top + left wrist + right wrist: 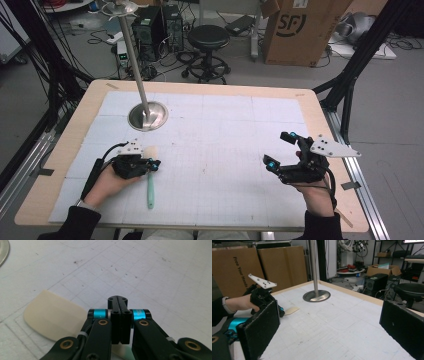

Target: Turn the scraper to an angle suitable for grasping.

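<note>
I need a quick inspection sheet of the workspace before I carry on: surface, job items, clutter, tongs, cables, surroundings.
Surface: white gridded mat on wooden table, faint specks.
Job's things: spatula with cream blade and mint-green handle, flat on the mat under the left tongs.
Clutter: round steel base with upright pole, far left.
Grippers: left tongs shut over the spatula, grip not discernible; right tongs wide open, empty.
Cables: one trails from each tool beside the wrist.
Surroundings: black stool, cardboard box, computer towers.
</note>
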`<state>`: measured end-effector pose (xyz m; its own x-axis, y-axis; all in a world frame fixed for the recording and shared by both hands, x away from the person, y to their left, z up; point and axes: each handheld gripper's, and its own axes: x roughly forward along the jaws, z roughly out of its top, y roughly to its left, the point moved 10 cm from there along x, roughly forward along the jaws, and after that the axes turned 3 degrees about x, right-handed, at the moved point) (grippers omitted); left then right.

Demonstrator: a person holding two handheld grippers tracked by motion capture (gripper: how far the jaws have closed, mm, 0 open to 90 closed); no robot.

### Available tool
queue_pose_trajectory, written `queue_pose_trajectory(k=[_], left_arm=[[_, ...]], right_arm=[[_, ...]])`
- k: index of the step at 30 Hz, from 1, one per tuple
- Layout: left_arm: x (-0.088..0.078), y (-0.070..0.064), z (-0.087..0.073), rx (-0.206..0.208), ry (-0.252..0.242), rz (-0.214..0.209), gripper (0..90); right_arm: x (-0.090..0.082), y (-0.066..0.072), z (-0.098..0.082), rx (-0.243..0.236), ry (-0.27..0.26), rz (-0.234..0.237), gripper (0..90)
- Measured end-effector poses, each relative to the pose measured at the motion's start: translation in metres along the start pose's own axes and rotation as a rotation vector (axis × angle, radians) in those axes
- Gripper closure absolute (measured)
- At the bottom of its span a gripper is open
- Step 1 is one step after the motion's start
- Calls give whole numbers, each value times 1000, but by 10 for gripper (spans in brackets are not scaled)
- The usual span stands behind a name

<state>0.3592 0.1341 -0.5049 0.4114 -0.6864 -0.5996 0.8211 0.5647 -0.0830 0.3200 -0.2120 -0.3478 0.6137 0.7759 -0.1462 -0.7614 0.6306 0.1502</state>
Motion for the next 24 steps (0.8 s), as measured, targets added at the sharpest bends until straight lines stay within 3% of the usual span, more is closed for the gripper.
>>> queue_pose_trajectory(k=[5, 18, 24], left_arm=[[6, 6, -3, -4, 22, 17, 898], [-2, 8, -9, 66, 43, 75, 898], [-12, 10, -16, 46, 45, 87, 899]], right_arm=[[-1, 0, -2, 5, 6, 0, 18], [7, 1, -4, 6, 12, 15, 18], [10, 2, -4, 2, 15, 25, 18]])
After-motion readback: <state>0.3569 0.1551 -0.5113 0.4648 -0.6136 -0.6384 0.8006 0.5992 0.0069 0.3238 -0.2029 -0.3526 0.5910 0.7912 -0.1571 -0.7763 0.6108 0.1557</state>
